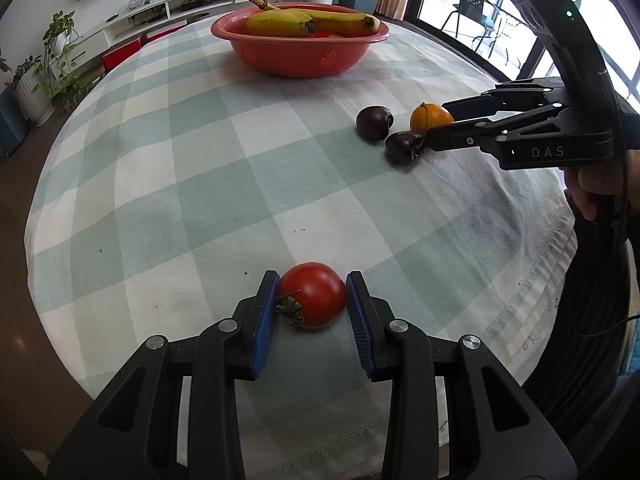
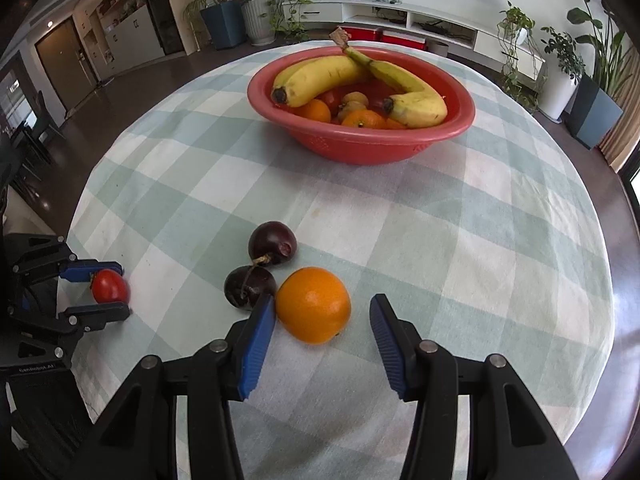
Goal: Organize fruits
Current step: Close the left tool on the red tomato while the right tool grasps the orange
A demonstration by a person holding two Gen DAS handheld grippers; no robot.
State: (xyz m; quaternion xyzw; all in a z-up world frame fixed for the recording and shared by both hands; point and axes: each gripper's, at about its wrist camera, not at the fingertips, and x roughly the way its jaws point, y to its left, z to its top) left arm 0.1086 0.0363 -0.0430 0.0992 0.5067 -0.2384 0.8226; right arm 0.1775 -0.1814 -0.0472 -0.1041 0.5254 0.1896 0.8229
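Our left claw [image 1: 312, 296] had closed on the one tomato [image 1: 312, 295] on the counter [image 2: 460, 240]. Our right claw [image 2: 322, 316] stood open around the single orange [image 2: 313, 305]; we judged it should centre, clear of the two dark fruits [image 2: 250, 285], before closing. Two bananas [image 2: 360, 80] lay in the bowl [image 2: 360, 144].

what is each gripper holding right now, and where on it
The left gripper clamps the tomato by its two sides, still on the cloth. The right gripper holds nothing: its jaws stand open around the orange.
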